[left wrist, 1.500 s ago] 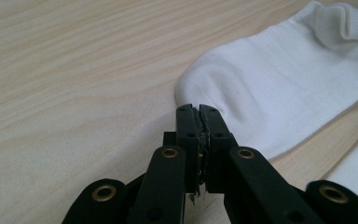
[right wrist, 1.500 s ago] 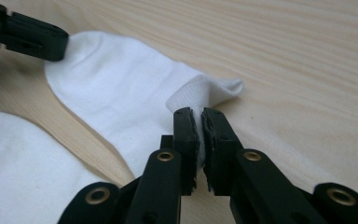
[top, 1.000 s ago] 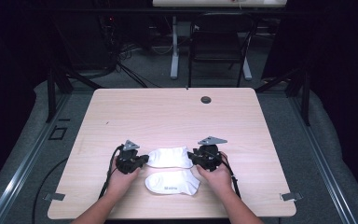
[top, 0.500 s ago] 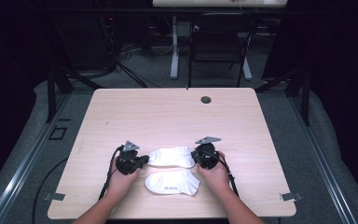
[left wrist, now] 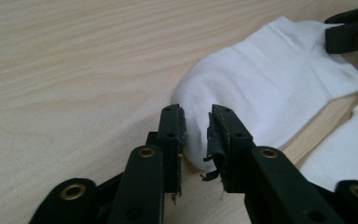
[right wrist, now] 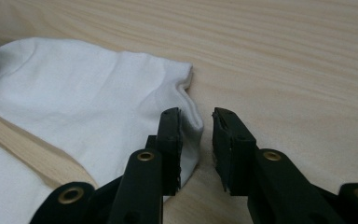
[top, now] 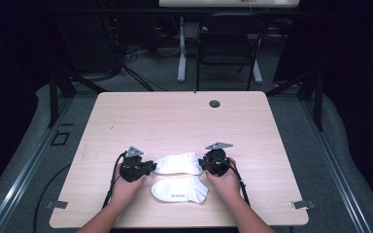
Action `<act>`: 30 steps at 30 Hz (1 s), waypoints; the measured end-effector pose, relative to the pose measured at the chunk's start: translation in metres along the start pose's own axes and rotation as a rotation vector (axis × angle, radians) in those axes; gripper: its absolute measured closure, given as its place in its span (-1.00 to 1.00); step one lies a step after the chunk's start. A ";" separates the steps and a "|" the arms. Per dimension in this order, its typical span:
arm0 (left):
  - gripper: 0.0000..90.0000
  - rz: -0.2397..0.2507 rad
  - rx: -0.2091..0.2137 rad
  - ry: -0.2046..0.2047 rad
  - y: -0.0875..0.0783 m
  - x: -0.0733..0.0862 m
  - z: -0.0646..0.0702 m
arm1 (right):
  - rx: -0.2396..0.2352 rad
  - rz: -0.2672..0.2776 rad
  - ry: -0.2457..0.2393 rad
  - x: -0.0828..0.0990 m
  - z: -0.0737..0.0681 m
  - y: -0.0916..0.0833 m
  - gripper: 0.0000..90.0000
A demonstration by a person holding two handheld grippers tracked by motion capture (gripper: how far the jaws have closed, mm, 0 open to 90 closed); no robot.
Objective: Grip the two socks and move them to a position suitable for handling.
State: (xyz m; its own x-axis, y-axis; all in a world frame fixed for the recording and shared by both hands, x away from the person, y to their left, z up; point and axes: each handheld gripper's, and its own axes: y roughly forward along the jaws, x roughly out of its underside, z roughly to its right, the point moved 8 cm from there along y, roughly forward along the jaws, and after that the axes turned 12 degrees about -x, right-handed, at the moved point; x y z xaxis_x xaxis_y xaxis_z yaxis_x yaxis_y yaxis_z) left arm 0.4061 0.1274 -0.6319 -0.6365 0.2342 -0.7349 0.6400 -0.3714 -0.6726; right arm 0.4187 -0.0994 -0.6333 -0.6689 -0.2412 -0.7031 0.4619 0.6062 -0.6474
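the flat white cotton ankle sock (top: pixel 177 163) lay on the pale wooden table (top: pixel 175 121), beside a second white sock (top: pixel 179 190). the left gripper (left wrist: pixel 196 122) straddled its toe, jaws just parted, narrow; the right gripper (right wrist: pixel 196 122) likewise at its cuff, not pinching.

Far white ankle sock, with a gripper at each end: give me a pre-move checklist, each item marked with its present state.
1. Left gripper astride the far white ankle sock at one end: ok; the jaws have just been opening, fabric between them.
2. Left pads pressing the fabric: not ok, gaps show.
3. Right gripper at the other end: ok, jaws just opening.
4. Right jaws around the edge: not ok, fabric lies beside and under one jaw.
5. Near white ankle sock apart from the far one: ok.
6. Light wooden table bare beyond: ok.
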 end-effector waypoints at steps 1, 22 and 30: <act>0.58 0.002 0.001 0.000 0.000 -0.001 0.000 | 0.001 0.002 0.003 0.000 0.000 0.000 0.57; 0.48 0.019 -0.045 0.092 0.012 -0.004 0.003 | -0.023 -0.013 0.007 0.001 -0.001 0.002 0.65; 0.83 0.008 -0.025 0.070 0.012 -0.003 0.003 | -0.021 -0.026 -0.011 0.001 -0.002 0.002 0.86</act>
State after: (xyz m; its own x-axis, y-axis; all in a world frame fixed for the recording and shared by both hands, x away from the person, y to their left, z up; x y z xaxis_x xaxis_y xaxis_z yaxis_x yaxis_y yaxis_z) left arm 0.4143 0.1192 -0.6377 -0.6002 0.2942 -0.7438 0.6559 -0.3513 -0.6682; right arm 0.4176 -0.0965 -0.6347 -0.6736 -0.2654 -0.6898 0.4322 0.6156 -0.6589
